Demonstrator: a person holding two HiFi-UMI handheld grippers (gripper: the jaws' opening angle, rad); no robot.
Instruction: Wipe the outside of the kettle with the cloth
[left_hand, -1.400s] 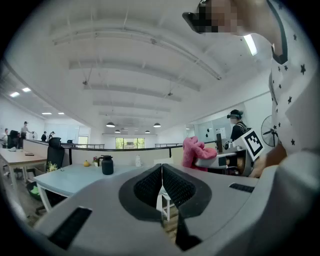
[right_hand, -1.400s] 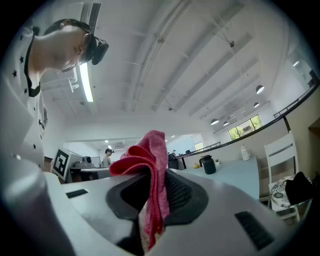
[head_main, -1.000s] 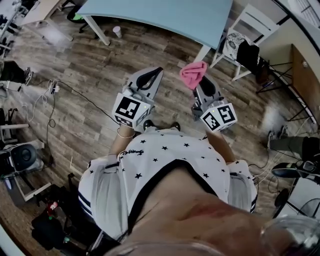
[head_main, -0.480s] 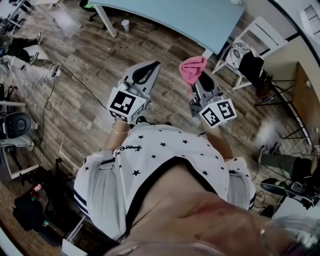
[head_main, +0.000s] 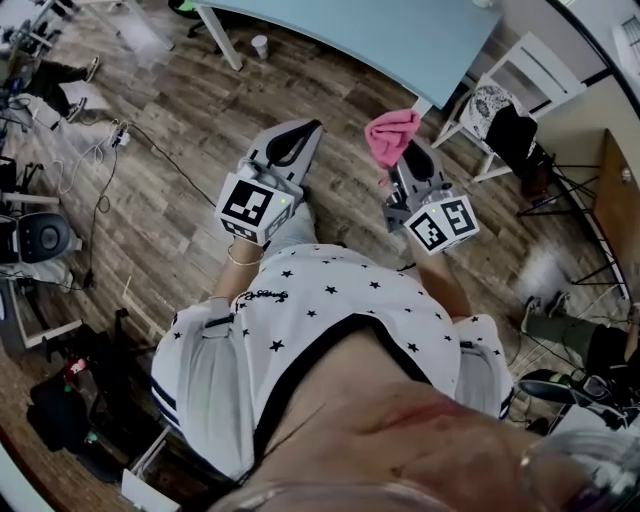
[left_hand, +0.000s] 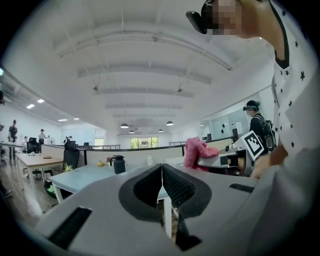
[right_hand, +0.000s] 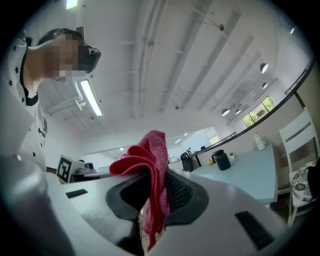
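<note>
While left gripper (left_hand: 162, 167) sits closed, right gripper (right_hand: 156, 176) clamps cloth (right_hand: 148, 149).

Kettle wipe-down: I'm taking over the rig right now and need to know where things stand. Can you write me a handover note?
Left gripper: jaws together, nothing between them.
Right gripper: shut on the pink cloth, which is bunched above its jaws.
Kettle: dark, upright on the light blue table, well away from both grippers.
Done: the cloth is in hand.
Left: go to the table, probably steady the kettle with the left gripper, and wipe its outside. The cloth has not yet touched the kettle.
</note>
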